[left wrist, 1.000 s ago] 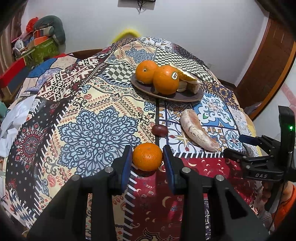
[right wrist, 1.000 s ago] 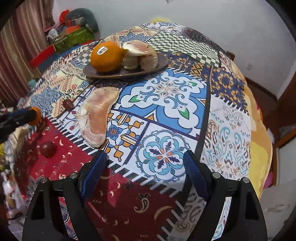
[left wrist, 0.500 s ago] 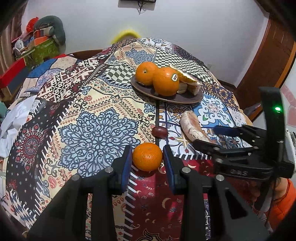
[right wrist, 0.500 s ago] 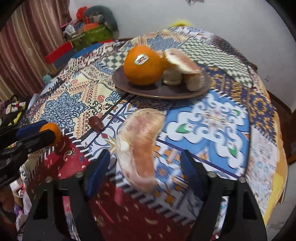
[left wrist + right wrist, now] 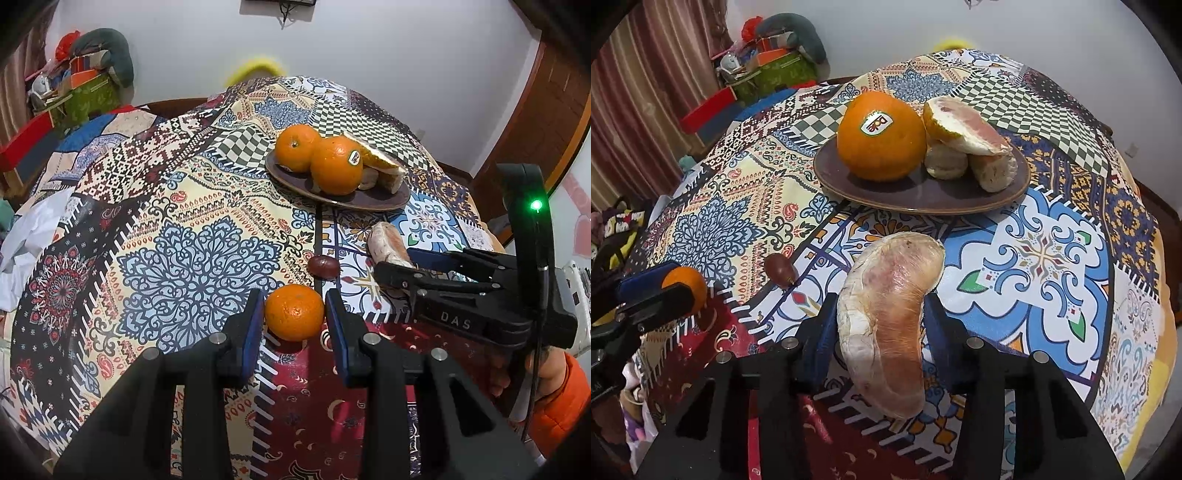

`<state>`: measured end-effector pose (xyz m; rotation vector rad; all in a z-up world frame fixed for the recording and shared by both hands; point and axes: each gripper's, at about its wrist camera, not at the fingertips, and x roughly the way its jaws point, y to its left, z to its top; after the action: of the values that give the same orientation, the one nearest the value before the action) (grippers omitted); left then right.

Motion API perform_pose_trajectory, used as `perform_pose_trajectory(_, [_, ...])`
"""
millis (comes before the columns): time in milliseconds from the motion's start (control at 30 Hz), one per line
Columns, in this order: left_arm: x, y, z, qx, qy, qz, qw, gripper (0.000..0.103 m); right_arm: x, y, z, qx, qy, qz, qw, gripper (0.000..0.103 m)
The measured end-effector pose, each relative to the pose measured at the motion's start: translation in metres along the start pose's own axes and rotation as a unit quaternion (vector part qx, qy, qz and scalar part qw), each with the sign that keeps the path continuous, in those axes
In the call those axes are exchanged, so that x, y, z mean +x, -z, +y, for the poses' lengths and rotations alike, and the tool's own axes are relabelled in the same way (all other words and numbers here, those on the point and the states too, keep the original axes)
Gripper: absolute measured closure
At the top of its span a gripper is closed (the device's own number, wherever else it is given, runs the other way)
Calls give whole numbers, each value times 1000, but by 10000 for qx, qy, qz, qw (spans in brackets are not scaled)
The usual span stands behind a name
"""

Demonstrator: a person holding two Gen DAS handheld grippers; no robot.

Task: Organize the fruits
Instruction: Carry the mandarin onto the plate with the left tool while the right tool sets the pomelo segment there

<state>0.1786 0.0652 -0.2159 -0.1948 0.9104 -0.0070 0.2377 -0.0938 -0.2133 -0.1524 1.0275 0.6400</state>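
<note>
My left gripper [image 5: 294,299] is shut on a small orange [image 5: 294,314], low over the patterned tablecloth [image 5: 184,236]. My right gripper [image 5: 881,306] straddles a peeled pomelo segment [image 5: 886,332]; its jaws are closing and the pads touch the segment's sides. From the left wrist view the right gripper [image 5: 393,260] is at the right, over the segment's [image 5: 384,240] near end. A brown plate [image 5: 923,199] further back holds a stickered orange [image 5: 879,136] and pomelo pieces [image 5: 964,129]. The left wrist view shows a second orange [image 5: 297,147] on it.
A small dark red fruit [image 5: 322,266] lies between the held orange and the plate. Boxes and cloth are piled [image 5: 85,85] beyond the table's far left. A wooden door [image 5: 546,110] stands at the right. A hand in an orange sleeve [image 5: 554,387] holds the right gripper.
The right gripper has come in from the right over the pomelo segment and drawn its jaws in onto it. The left gripper and its orange have stayed put.
</note>
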Motion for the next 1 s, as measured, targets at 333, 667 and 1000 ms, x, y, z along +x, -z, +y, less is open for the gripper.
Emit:
perform_pose_trajectory(333, [-8, -19, -6, 122, -42, -237, 9996, 69, -40, -3, -7, -20, 107, -521, 9986, 62])
perform_pose_trajectory(667, [-10, -46, -12, 203, 5, -521, 9984, 69, -76, -29, -15, -22, 155, -1142, 9933, 62])
perform_pose_trajectory(1000, [3, -80, -13, 268, -1, -752, 9968, 69, -80, -61, -24, -45, 175, -1481, 9888, 61])
